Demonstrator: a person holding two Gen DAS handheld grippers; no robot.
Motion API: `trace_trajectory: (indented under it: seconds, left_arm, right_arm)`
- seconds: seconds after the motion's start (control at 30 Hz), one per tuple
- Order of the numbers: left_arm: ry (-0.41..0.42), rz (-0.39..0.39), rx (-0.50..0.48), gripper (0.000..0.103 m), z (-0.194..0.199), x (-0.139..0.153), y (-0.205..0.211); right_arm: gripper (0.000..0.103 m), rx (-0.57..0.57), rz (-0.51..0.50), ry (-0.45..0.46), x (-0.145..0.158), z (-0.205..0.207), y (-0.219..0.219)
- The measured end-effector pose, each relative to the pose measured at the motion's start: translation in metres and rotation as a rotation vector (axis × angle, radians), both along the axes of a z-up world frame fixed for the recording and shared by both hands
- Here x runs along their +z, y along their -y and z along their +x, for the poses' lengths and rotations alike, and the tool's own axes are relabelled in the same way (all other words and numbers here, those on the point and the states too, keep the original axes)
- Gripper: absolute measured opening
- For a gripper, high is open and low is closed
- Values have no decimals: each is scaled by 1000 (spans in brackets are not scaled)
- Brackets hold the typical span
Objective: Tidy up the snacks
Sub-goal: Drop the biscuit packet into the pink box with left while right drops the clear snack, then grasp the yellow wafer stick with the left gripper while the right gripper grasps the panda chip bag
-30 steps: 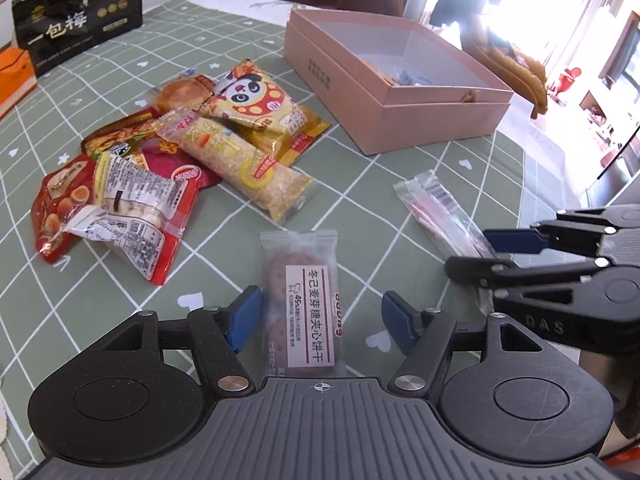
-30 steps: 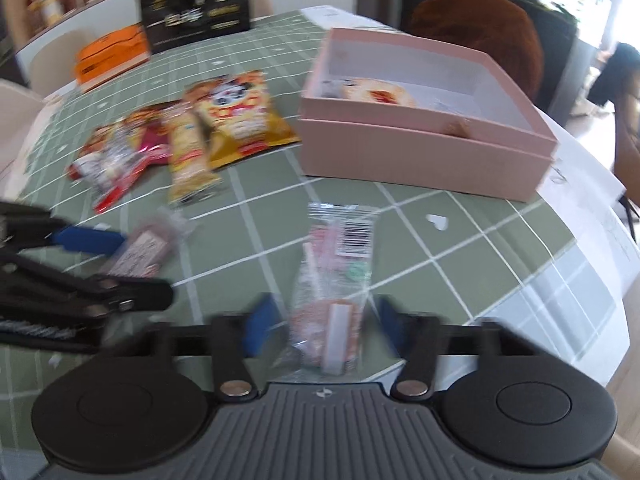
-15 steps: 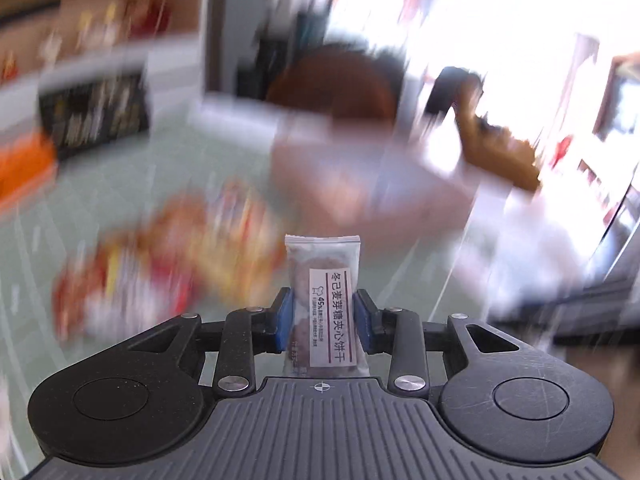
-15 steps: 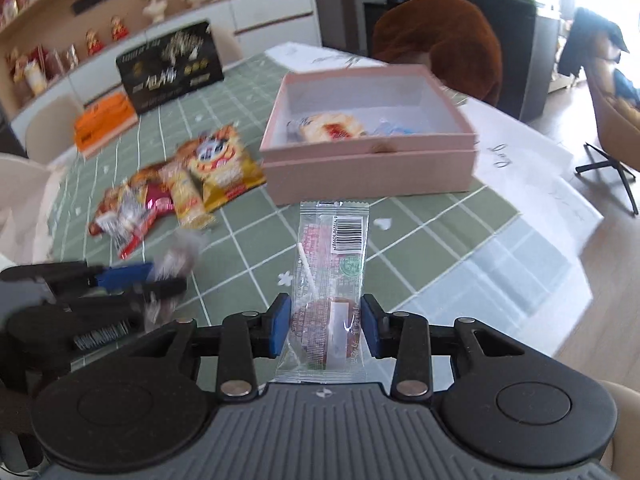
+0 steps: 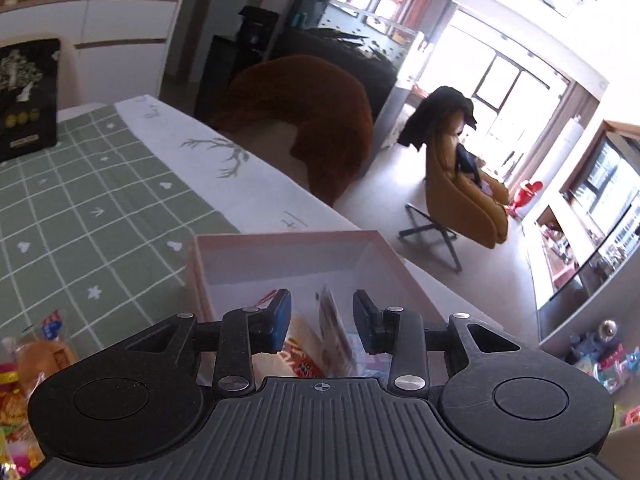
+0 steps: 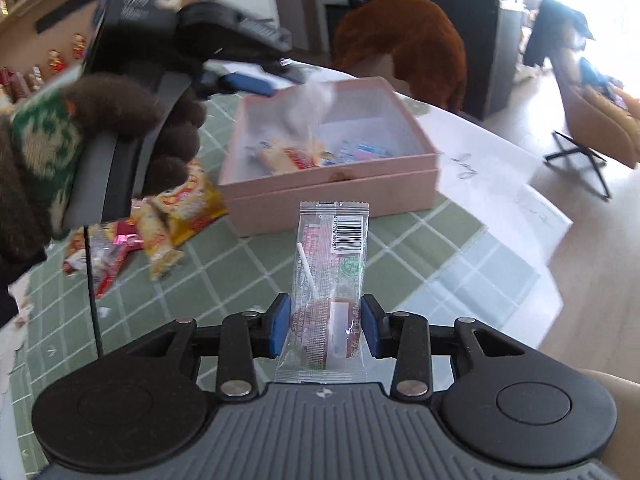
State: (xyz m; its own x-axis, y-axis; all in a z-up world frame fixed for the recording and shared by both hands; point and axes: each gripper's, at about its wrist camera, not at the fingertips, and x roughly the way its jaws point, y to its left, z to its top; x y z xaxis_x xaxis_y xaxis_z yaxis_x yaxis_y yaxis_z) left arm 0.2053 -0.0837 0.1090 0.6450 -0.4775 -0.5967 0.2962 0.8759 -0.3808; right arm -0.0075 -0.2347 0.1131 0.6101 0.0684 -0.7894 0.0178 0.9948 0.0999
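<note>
Snacks (image 6: 172, 216) are still piled loose on the green checked tablecloth (image 6: 260, 272), but two packets are now off it. A second ago the biscuit packet (image 5: 336, 328) lay flat on the cloth between the wide-open jaws of my left gripper (image 5: 322, 320). Those jaws have just been closing around it, and I have since carried it over the open pink box (image 5: 280, 238). The jaws now stand only narrowly apart. The packet sits skewed and nearly edge-on between them, clear of the left pad, and in the right wrist view it is a pale blur hanging over the box. I cannot tell whether it is still pinched or already slipping free. My right gripper (image 6: 324, 328) has come up off the table and is clamped across the lower part of the clear lollipop packet (image 6: 332, 264). It holds the packet upright, short of the box's front wall. A few wrapped items already lie in the box, so I judge the biscuit is about to be dropped in, with the lollipop to follow and the pile still to do.
</note>
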Motion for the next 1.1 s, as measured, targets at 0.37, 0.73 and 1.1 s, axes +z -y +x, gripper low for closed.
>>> trace_trajectory:
  seconds: [0.37, 0.73, 1.1]
  left_arm:
    - [-77, 89, 92, 39, -162, -50, -97]
    - [-193, 95, 311, 39, -199, -56, -174]
    - [-229, 48, 239, 39, -179, -61, -170]
  right_arm:
    - [44, 72, -25, 88, 60, 116, 3]
    - [53, 197, 5, -24, 35, 185, -58]
    - [63, 239, 4, -132, -30, 241, -170]
